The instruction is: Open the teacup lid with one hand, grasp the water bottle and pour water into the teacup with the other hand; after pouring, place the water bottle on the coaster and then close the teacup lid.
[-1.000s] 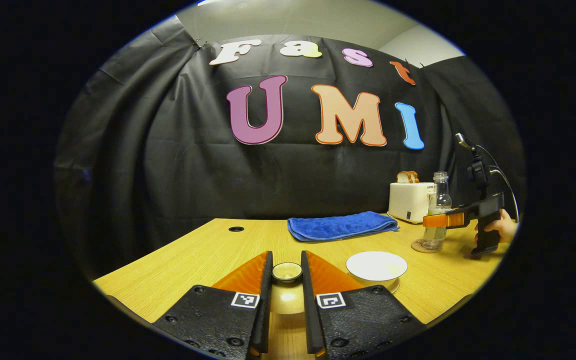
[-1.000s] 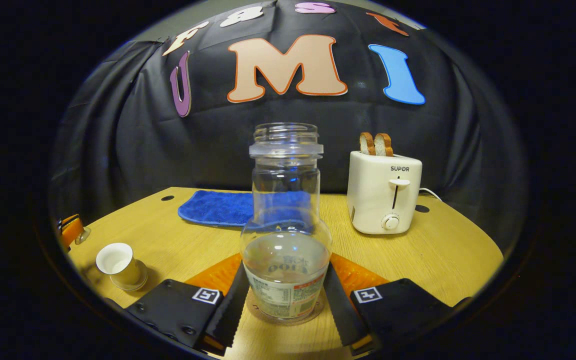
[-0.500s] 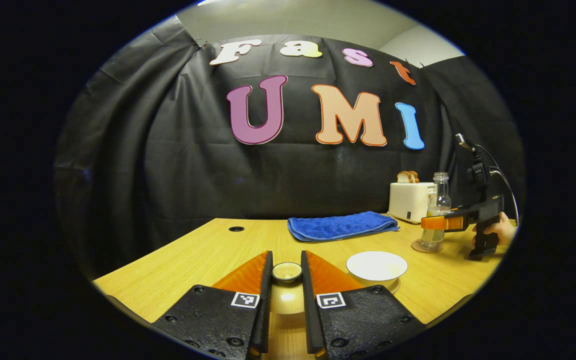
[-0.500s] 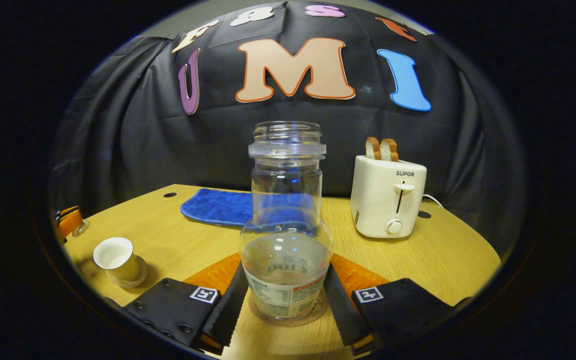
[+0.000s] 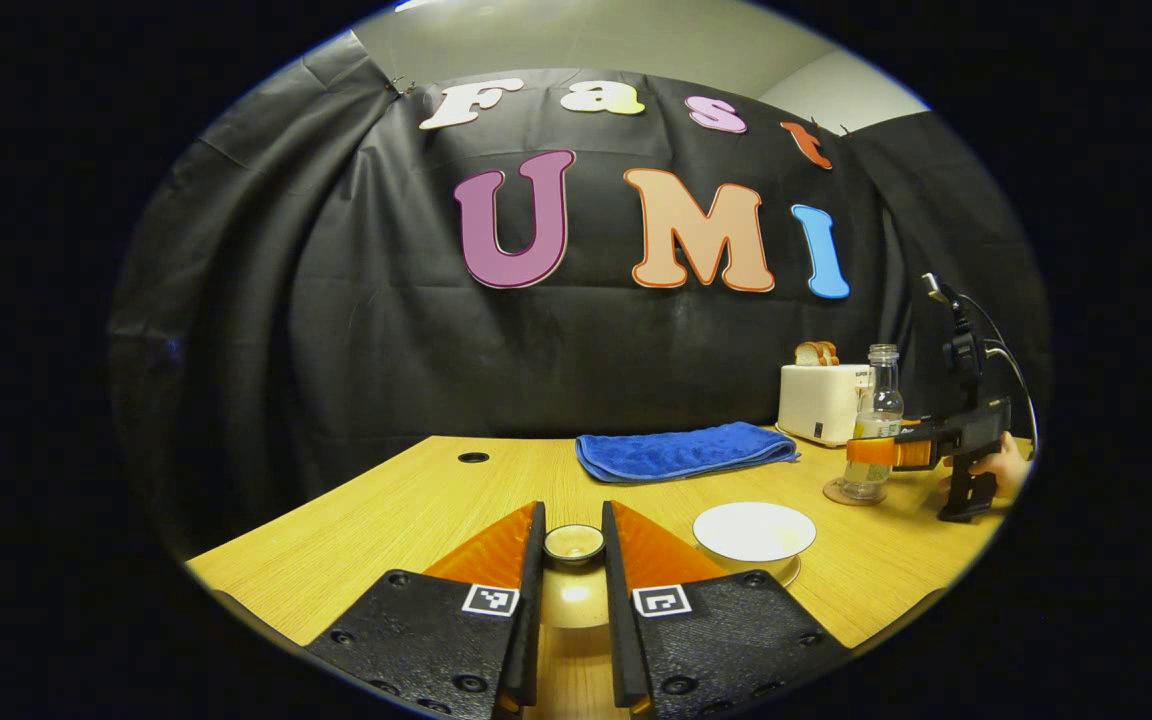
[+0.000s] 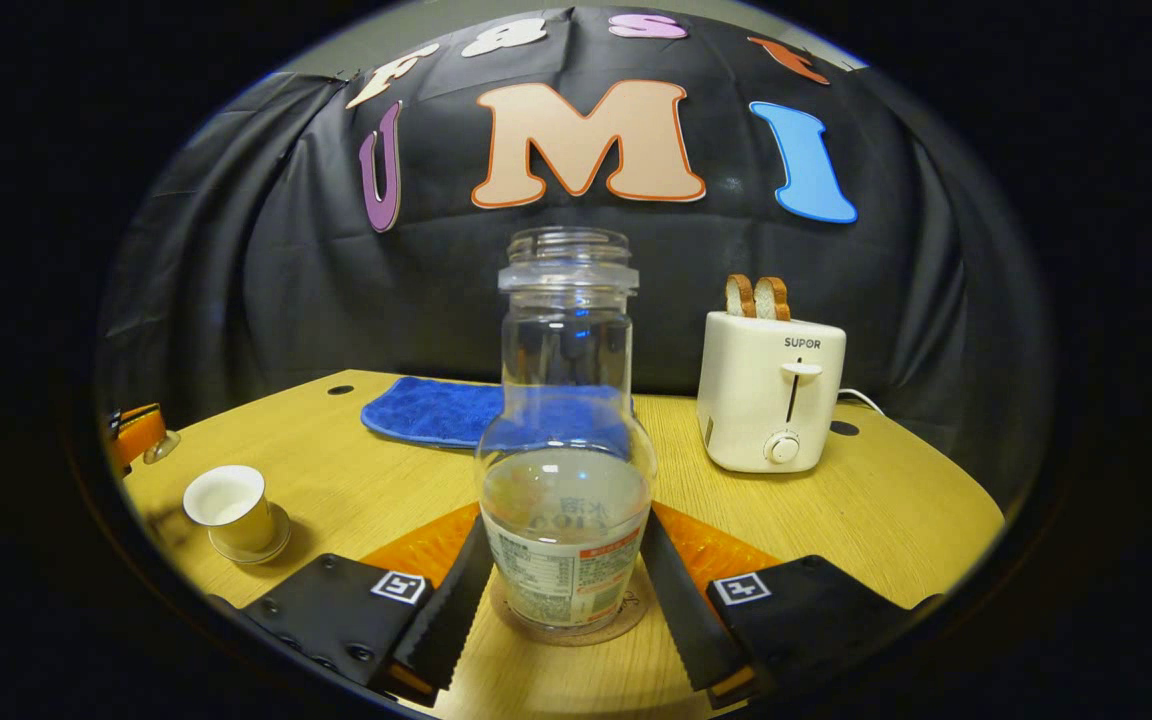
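Two grippers are working over one wooden surface (image 6: 886, 500). Reading the left gripper view from left to right, we are holding the left gripper (image 5: 573, 560) low over the near edge, with its jaws pinching the small knob of the teacup lid (image 5: 574, 543); the lid's dome is showing between the fingers (image 5: 528, 600) below the knob. Just to the right, the uncovered teacup (image 5: 753, 532) is standing on its saucer. Behind both, a folded blue towel (image 5: 681, 450) is lying flat. Further right, a white toaster (image 5: 821, 402) holding bread is sitting at the back, and the water bottle (image 5: 874, 420) is standing upright on the coaster (image 5: 851, 493), with the right gripper (image 5: 876, 452) and the hand (image 5: 1006, 465) that carries it beside it.

Reading the right gripper view from left to right, the teacup (image 6: 231, 508) is sitting at the far left and the towel (image 6: 426, 412) behind. At centre, we are keeping the right gripper (image 6: 566, 590) level with the bottle's labelled base. Its jaws are spread, standing just off either side of the water bottle (image 6: 566, 480), which is resting uncapped on the coaster (image 6: 566, 630) and part filled. The toaster (image 6: 771, 390) is standing at the right.
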`<state>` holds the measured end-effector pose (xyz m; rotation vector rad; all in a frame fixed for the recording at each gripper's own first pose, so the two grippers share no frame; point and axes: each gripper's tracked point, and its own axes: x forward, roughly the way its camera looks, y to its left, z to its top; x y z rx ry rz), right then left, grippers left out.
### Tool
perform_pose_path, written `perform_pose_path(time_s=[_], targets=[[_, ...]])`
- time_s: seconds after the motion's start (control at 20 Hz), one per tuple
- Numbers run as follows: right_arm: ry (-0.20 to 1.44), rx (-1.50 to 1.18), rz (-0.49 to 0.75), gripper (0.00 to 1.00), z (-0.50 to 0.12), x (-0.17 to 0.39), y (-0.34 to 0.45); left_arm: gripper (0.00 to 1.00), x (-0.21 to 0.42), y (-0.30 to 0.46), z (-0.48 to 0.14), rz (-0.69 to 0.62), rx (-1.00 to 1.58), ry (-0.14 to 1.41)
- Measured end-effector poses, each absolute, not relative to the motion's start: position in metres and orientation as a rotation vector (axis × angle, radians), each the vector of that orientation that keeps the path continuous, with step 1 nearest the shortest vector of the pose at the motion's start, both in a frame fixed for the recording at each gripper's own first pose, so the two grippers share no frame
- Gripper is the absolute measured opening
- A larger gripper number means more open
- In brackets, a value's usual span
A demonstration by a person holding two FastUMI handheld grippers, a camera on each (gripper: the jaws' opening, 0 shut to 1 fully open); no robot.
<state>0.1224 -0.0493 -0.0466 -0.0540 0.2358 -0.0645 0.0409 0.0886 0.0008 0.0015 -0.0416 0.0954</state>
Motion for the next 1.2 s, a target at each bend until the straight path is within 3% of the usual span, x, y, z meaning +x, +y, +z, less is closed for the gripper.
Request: perform_pose_path(time_s=[0.05,0.1,0.15,0.2,0.5,0.55,0.75,0.9,0.95,1.0,1.15,1.2], targets=[[0.23,-0.054,-0.063,0.92,-0.046,0.121,-0.05,0.27,0.041,0.087,0.0,0.089,0.002,-0.041],[0.222,-0.053,-0.062,0.88,-0.045,0.12,-0.05,0.27,0.041,0.085,0.001,0.079,0.003,-0.041],[0.216,-0.053,-0.061,0.92,-0.044,0.117,-0.05,0.27,0.043,0.083,0.001,0.066,0.002,-0.042],[0.204,-0.053,-0.06,0.88,-0.042,0.114,-0.049,0.27,0.044,0.081,0.002,0.058,0.002,-0.042],[0.146,-0.059,-0.045,0.92,-0.031,0.094,-0.048,0.27,0.059,0.056,0.001,-0.043,0.002,-0.038],[0.133,-0.056,-0.043,0.84,-0.029,0.088,-0.048,0.27,0.062,0.049,0.001,-0.067,0.001,-0.04],[0.063,-0.047,-0.024,0.88,-0.017,0.066,-0.053,0.27,0.076,0.026,0.001,-0.151,0.003,-0.037],[0.022,-0.023,-0.027,0.84,-0.01,0.051,-0.061,0.27,0.085,0.008,0.002,-0.199,0.008,-0.033],[0.011,-0.025,-0.028,0.84,-0.008,0.047,-0.064,0.27,0.088,0.004,0.0,-0.21,0.013,-0.029],[0.002,-0.024,-0.031,0.91,-0.005,0.043,-0.066,0.27,0.089,0.0,0.0,-0.222,0.021,-0.023],[0.002,-0.026,-0.05,0.84,-0.005,0.028,-0.071,0.27,0.091,-0.012,-0.002,-0.244,0.042,-0.009],[0.001,-0.026,-0.06,0.91,-0.005,0.024,-0.073,0.27,0.092,-0.014,-0.003,-0.25,0.053,-0.001]])
